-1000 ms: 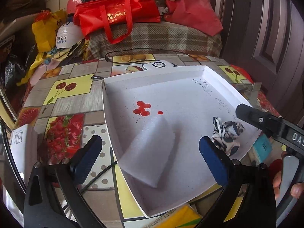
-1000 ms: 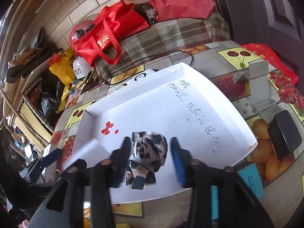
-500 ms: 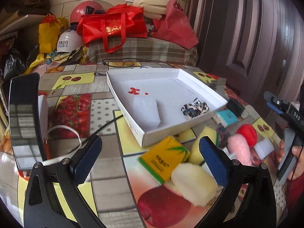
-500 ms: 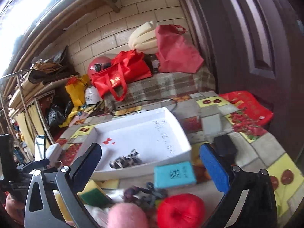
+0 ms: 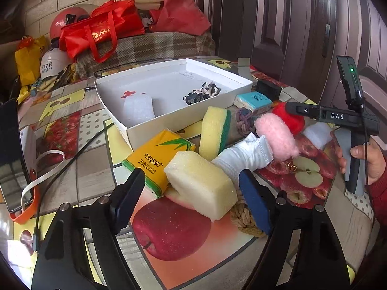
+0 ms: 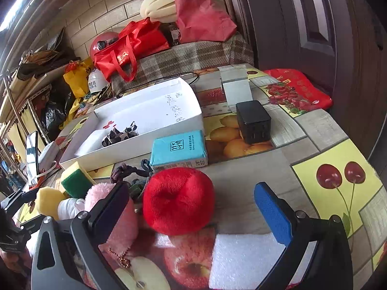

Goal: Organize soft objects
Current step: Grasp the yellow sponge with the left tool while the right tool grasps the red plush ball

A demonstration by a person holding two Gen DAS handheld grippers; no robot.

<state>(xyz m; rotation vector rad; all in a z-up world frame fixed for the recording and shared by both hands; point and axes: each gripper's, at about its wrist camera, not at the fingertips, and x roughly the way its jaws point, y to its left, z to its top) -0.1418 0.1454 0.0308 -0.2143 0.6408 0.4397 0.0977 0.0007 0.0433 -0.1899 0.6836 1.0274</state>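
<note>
Tabletop (image 5: 92, 166), foam block (image 5: 200, 181) between spread left fingers (image 5: 254, 200)

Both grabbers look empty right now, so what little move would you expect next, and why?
Probably the open left gripper eases down and closes on the pale yellow foam block lying between its fingers. The white cardboard box holds only two soft items, and the open right gripper frames the red plush ball.

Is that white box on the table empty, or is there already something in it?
Not empty. The white box holds a white foam block and a leopard-print cloth; the rest of its floor is bare.
</note>
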